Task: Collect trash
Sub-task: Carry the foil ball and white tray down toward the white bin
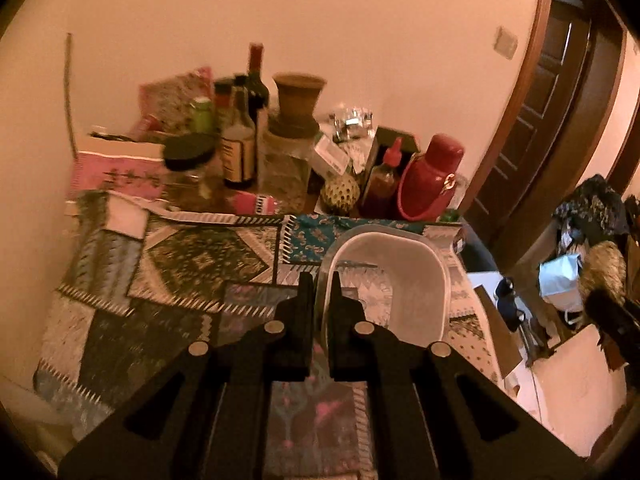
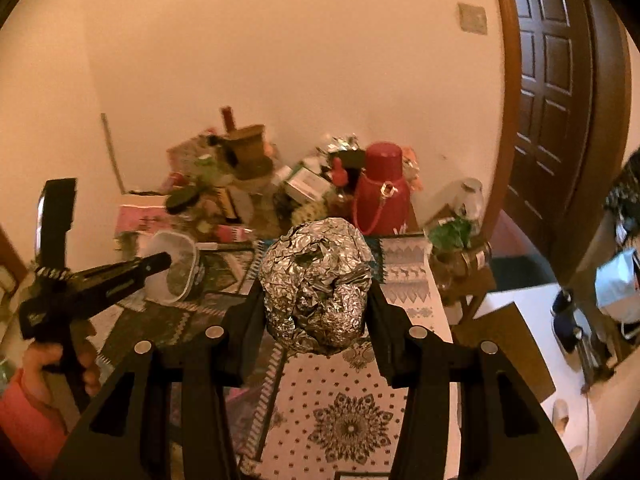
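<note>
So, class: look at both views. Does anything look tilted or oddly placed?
Yes. The clear plastic tub hangs tilted above the tablecloth, its rim pinched in the left claw. The right claw grips a crumpled foil ball.

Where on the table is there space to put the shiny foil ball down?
The patterned cloth left of the plastic tub, before the jars and bottles, is bare. The back by the wall is crowded, up to the red flask.
</note>
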`<state>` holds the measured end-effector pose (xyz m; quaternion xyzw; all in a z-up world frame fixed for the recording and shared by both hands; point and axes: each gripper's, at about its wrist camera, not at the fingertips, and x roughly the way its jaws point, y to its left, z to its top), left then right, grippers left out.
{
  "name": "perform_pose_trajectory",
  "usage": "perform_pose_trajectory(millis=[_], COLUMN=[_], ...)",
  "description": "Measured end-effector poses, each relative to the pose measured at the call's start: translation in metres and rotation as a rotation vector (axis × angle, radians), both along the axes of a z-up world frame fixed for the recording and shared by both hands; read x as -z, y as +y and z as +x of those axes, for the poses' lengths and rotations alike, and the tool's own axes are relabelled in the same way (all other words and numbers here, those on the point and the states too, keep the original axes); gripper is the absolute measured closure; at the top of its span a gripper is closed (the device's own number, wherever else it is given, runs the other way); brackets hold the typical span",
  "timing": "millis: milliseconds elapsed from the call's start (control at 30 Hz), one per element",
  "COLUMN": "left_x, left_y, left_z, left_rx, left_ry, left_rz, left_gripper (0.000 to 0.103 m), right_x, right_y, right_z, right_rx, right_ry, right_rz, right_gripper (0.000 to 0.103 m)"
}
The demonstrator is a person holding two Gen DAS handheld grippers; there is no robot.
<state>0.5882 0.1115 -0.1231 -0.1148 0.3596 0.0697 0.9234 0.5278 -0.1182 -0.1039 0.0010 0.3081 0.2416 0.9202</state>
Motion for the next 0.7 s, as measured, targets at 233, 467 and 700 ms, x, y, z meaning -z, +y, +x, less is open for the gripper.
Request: perform_pose_trajectory(millis=[233,467,700], left_x=[-0.047,-0.068,-0.064], left_y=[-0.012,-0.015,-0.001], left_z=[-0.080,-0.142,-0.213], left_rx=[-0.036,-0.004,0.075], left_ry=[-0.106,-0.165,-0.190], left_rz=[0.053,0.084,0.035], left_gripper=[0.099,0.099,0.099], right_x=[-0.022,-0.043,-0.044], right_y=[-0.006,0.001,0.018], right_z=[-0.040,-0.092,-0.158], right_rx=[-0.054,-0.062,-0.024], right_ry=[-0.049,-0.113,-0.126], right_rz=[0.037,0.058,0.053], right_gripper=[0.059,0.059,0.059])
